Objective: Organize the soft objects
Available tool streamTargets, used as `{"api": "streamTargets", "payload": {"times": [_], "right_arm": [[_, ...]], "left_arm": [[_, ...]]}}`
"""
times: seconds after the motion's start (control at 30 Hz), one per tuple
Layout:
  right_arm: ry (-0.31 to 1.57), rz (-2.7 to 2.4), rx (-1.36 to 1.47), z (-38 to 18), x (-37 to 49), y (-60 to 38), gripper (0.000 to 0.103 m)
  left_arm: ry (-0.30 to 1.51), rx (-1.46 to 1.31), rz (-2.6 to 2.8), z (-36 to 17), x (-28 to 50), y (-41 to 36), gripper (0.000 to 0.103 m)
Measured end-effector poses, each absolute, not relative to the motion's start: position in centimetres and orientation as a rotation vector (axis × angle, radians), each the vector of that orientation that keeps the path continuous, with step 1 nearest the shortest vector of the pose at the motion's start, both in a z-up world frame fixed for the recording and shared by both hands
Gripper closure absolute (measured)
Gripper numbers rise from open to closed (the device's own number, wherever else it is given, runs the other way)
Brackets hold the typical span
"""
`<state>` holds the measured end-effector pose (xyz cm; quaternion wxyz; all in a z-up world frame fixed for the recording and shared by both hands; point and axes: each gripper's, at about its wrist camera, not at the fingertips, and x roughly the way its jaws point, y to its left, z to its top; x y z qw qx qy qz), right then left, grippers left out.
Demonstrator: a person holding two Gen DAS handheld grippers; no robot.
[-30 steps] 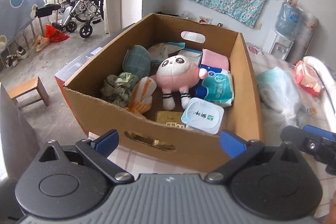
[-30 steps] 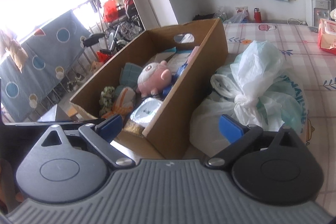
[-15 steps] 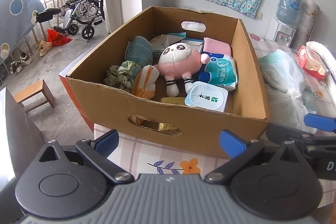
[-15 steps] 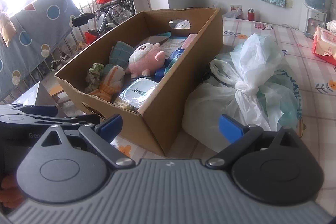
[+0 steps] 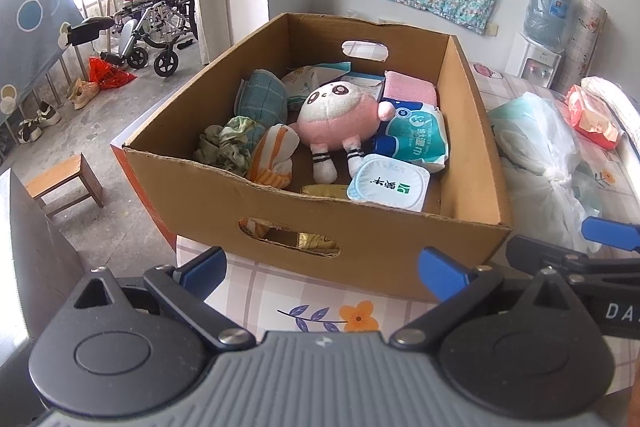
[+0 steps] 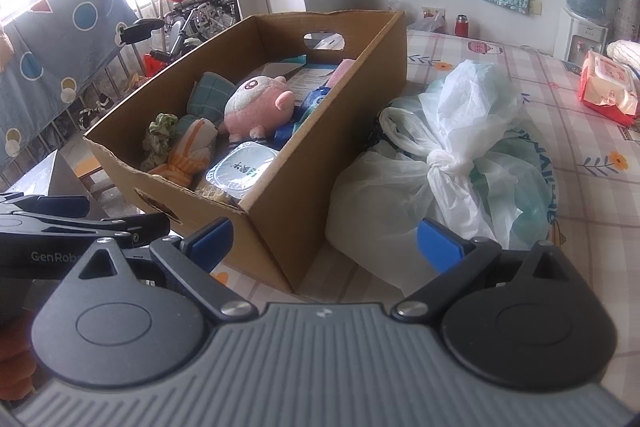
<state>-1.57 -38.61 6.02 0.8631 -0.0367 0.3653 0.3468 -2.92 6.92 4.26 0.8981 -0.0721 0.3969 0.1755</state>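
We've got both grippers held back from the cardboard box (image 5: 372, 255), which sits on the tabletop (image 6: 592, 195) w/ its long axis running away from us. Left gripper (image 5: 320, 267) faces the box's near short wall square-on, so the pink plush (image 5: 340, 119), lying mid-box w/ legs toward us, is straight ahead & up over the rim; left is nearer to it. Right gripper (image 6: 322, 241) points at the box's near right corner, w/ the knotted plastic bag (image 6: 452, 163) just beside the box on its right, closer to that side. Both sets of jaws spread wide, holding nothing, touching nothing. We'd judge next pick is plush via left, or bag via right.
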Motion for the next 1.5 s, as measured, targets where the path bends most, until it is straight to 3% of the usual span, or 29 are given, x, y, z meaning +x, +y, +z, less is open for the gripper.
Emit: {"api": "streamTargets", "payload": {"times": [1.5], "right_arm": [[0.8, 0.724, -0.142, 5.2, -1.6, -35.8, 0.004]], "left_arm": [[0.852, -0.178, 0.379, 3.4, -3.9, 9.3, 0.003]]}}
